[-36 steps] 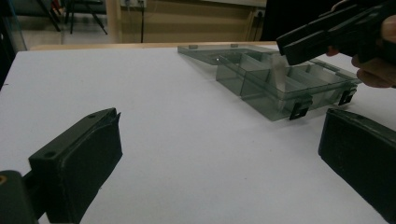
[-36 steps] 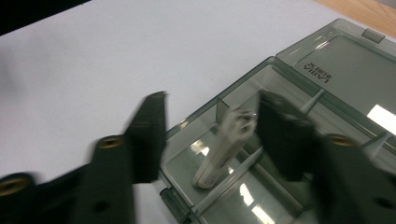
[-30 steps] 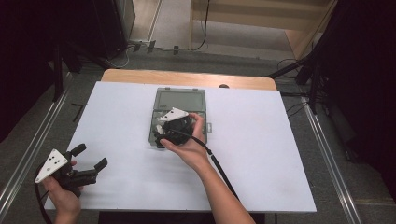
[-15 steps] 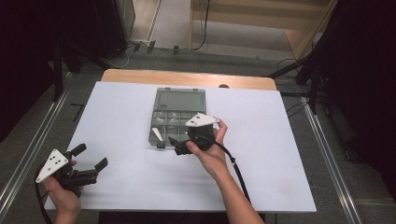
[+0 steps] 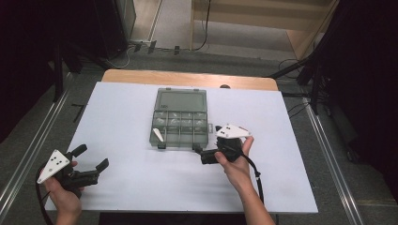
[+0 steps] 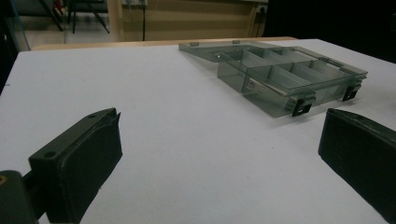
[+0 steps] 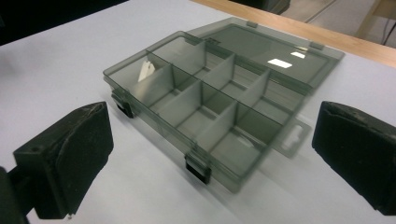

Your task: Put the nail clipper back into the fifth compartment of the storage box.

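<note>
A smoky clear organizer box lies open mid-table, its lid flat behind it. A small white piece leans in the front left compartment, also seen in the right gripper view. My right gripper rests by the box's front right corner, pointing left. Its jaws have just been opening and stand open with nothing gripped; that view looks across the box between them. My left gripper is open near the front left edge, far from the box, with bare table between its jaws.
The white tabletop has free room on both sides of the box. A wooden strip runs along the far edge. The right gripper's cable trails toward the front edge. Metal rails flank the table.
My right gripper has drawn back from over the box to the right and toward the front. The white piece now shows in the front left compartment. The left gripper has stayed put.
</note>
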